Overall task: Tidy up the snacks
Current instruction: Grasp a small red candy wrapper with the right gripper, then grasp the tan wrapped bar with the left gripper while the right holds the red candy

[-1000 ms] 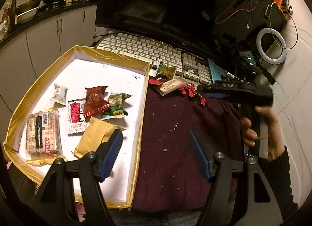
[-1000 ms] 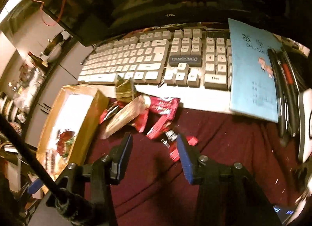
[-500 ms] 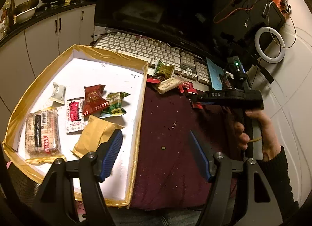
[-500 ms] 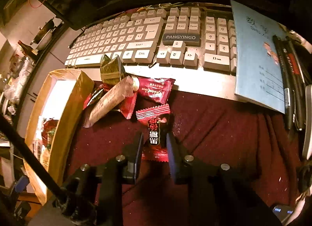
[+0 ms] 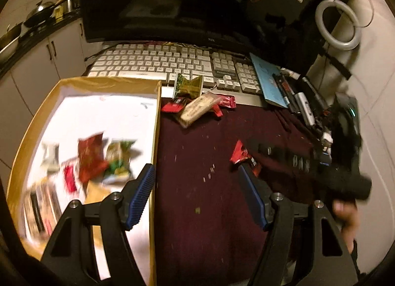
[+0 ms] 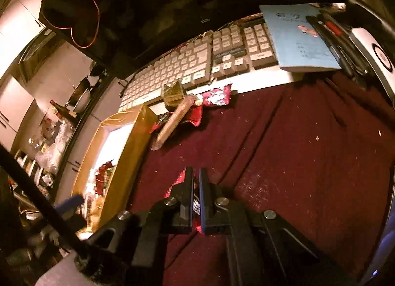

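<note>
**Black frames, blue pads, a dark sleeve**

The left hand-held gripper (image 5: 197, 194) is built from matte black angular struts, each joint fastened with a round silver screw. Ribbed blue pads (image 5: 142, 194) are fitted along the inner faces of its fingers. The right hand-held gripper (image 6: 196, 197) is made of the same black frame, with silver screw heads set on both finger arms; its finger faces are seen as dark, flat plates. From the left camera, its body appears as a blurred black block with a small green light near the top. Below it, the right hand (image 5: 346, 219) is shown as blurred bare skin, with a dark sleeve at the wrist.
</note>
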Action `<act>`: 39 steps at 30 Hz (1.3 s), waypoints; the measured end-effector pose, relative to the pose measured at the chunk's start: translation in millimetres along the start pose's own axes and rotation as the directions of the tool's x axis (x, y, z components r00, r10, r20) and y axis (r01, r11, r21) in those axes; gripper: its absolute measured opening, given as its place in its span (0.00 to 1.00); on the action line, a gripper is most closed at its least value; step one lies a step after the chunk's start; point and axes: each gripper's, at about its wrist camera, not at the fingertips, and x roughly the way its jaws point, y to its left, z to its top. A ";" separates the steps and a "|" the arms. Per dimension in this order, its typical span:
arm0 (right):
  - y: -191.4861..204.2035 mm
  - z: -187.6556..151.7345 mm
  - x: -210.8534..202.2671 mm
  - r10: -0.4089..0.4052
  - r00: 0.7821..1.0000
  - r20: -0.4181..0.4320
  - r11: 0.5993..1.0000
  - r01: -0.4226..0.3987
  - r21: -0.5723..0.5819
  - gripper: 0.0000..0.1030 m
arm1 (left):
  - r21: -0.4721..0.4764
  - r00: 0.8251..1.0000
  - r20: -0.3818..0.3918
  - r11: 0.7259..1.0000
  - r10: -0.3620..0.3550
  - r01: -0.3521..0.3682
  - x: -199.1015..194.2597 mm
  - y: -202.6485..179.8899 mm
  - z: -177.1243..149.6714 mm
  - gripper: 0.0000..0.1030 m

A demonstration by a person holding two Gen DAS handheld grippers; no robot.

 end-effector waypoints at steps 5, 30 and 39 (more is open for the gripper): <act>2.6 4.6 1.9 0.067 0.998 -0.001 0.998 -0.067 -0.014 0.27 | 0.019 0.999 -0.045 1.000 0.004 -0.004 20.6 3.4 24.7 0.68; -22.5 -10.7 -28.3 0.008 0.972 0.234 0.993 -0.035 0.113 0.13 | 0.218 0.984 -0.151 0.974 0.090 -0.055 96.1 -13.8 80.9 0.66; -22.7 -12.3 -31.1 0.009 0.972 0.237 0.994 -0.035 0.106 0.13 | 0.143 0.967 -0.252 0.990 0.031 0.006 155.1 1.0 116.2 0.56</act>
